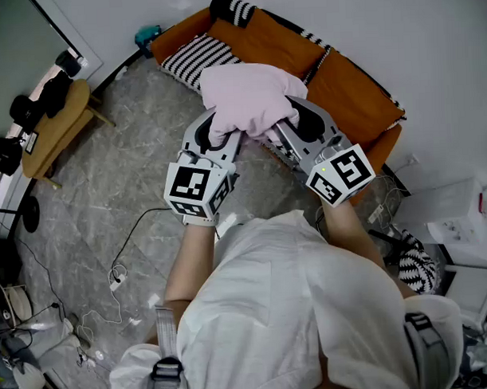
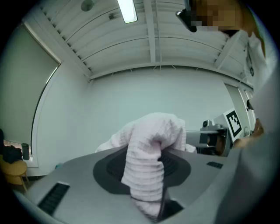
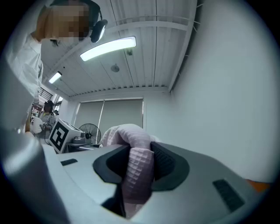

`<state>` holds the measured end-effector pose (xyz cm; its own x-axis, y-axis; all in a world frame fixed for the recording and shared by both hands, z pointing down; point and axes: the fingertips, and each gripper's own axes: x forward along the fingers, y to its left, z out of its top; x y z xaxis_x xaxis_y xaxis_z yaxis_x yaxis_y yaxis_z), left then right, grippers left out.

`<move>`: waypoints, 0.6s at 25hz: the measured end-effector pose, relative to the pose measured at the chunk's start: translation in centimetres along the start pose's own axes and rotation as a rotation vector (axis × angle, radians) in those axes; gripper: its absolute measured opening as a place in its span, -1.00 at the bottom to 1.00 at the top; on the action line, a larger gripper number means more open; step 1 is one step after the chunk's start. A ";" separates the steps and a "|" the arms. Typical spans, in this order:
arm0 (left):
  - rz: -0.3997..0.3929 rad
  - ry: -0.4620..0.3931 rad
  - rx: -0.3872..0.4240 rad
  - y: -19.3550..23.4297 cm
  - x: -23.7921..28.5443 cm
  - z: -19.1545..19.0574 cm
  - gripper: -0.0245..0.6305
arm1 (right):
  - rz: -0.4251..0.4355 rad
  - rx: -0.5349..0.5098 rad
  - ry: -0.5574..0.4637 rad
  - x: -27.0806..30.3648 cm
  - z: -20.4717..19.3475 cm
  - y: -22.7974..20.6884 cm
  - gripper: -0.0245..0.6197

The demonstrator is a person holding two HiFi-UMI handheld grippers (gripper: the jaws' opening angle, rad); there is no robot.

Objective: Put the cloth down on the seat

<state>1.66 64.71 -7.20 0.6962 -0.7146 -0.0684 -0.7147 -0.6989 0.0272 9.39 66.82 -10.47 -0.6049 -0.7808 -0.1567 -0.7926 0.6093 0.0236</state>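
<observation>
Saw at far left a round wooden side table (image 1: 59, 126) bearing dark objects, set on a grey marble-patterned floor (image 1: 139, 169). Traced a thin black cable (image 1: 135, 231) snaking across that floor. Noted a black-and-white striped cushion (image 1: 197, 57) lying at the left end of the long orange sofa seat (image 1: 264, 39).

Held the left gripper (image 1: 223, 134) raised and tilted upward, its marker cube toward the body. Clamped its jaws on a fold of the bunched pale pink waffle-weave cloth (image 1: 250, 95); in the left gripper view, saw the ribbed fabric (image 2: 146, 168) pinched between the dark pads and spilling over their top, with a white slatted ceiling (image 2: 153, 39) behind.

Kept the cloth up in the air, slung as one rumpled mound between both tools, seen in the head view against the front edge of the sofa seat and not laid on it.

Held the right gripper (image 1: 295, 120) just beside the left, likewise angled upward. Closed its jaws on another fold of the same fabric; in the right gripper view, saw a doubled strip (image 3: 139, 175) squeezed between the pads and hanging below them.

Noted the sofa's right end running off toward a white wall (image 1: 431, 71).
</observation>
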 end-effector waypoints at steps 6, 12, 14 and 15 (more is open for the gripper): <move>-0.001 0.008 0.005 1.4 -0.3 0.0 -0.47 | -0.001 0.005 0.000 1.3 -0.4 0.4 -0.51; 0.007 0.026 -0.010 3.4 -0.5 -1.1 -0.47 | 0.007 0.018 0.027 3.2 -1.7 0.8 -0.50; 0.006 0.030 -0.024 4.3 -0.5 -1.6 -0.47 | 0.006 0.035 0.032 4.0 -2.2 1.0 -0.50; 0.004 0.032 -0.032 4.7 -0.6 -1.8 -0.47 | 0.007 0.046 0.032 4.3 -2.4 1.0 -0.49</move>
<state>-1.96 61.83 -5.26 0.6957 -0.7173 -0.0368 -0.7151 -0.6966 0.0592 5.74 63.73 -8.73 -0.6128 -0.7803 -0.1250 -0.7847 0.6196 -0.0209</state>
